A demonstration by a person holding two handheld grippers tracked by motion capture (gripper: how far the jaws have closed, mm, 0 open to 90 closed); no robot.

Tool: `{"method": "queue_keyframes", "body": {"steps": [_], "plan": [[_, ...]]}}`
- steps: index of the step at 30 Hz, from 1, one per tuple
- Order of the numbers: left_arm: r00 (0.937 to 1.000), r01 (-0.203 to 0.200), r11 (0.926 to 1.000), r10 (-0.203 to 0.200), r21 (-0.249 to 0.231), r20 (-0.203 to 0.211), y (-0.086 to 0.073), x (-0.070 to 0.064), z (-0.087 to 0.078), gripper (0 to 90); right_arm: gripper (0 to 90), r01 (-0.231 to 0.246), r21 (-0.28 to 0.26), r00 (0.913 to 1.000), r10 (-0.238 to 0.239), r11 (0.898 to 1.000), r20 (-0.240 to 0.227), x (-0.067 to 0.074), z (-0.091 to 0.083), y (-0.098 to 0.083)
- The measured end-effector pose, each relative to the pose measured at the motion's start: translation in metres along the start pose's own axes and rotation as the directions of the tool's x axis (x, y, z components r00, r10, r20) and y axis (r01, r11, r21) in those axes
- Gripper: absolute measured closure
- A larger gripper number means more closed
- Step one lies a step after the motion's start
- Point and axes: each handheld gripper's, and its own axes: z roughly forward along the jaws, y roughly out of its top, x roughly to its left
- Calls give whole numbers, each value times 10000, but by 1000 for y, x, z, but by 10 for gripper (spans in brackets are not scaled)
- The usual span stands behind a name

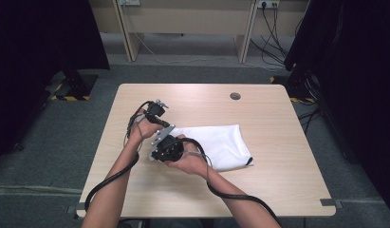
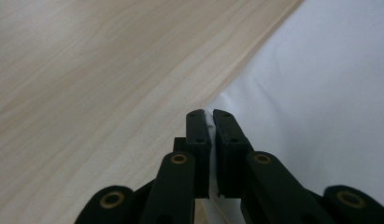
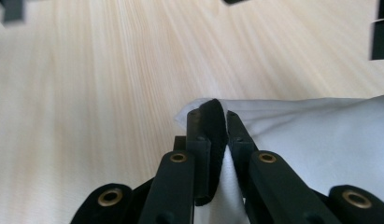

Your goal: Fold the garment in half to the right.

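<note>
You are seated at a light wooden table (image 1: 278,156), your forearms coming in from six o'clock in the high view. A white cloth (image 1: 221,145) lies folded flat near the middle of the table, with a small dark trim at its corner toward four o'clock.

Your left gripper (image 1: 157,111) sits at about ten o'clock from the cloth, just off its near-left corner. In the left gripper view, your left gripper (image 2: 209,116) has its two black jaws drawn narrow, and a thin edge of the white cloth (image 2: 320,93) is pinched between them; the rest of the cloth spreads away toward two o'clock, with bare wood filling the picture from nine to twelve o'clock.

Your right gripper (image 1: 166,147) sits at the cloth's left edge, at about eight o'clock from its middle, just beside and below your left gripper. In the right gripper view, your right gripper (image 3: 213,114) is also narrow, its jaws closed on a fold of the cloth (image 3: 320,135) together with a strip of dark trim between the pads. The cloth runs off toward three o'clock.

A black cable (image 1: 112,178) trails from each gripper back along your arms to the near table edge. Grey carpet (image 1: 50,142) surrounds the table.
</note>
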Motion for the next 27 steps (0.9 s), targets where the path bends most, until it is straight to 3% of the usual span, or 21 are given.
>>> {"method": "queue_keyframes", "body": {"steps": [14,27], "plan": [[9996,-192,9995,197,240,-207,24,-3,-18,848,846,-646,-1057,9978,629,9923,-199,-6,-22,8],[9982,-437,9986,449,306,-387,37,-6,-31,848,846,-745,-1638,9972,727,9837,-170,-7,-40,17]]}}
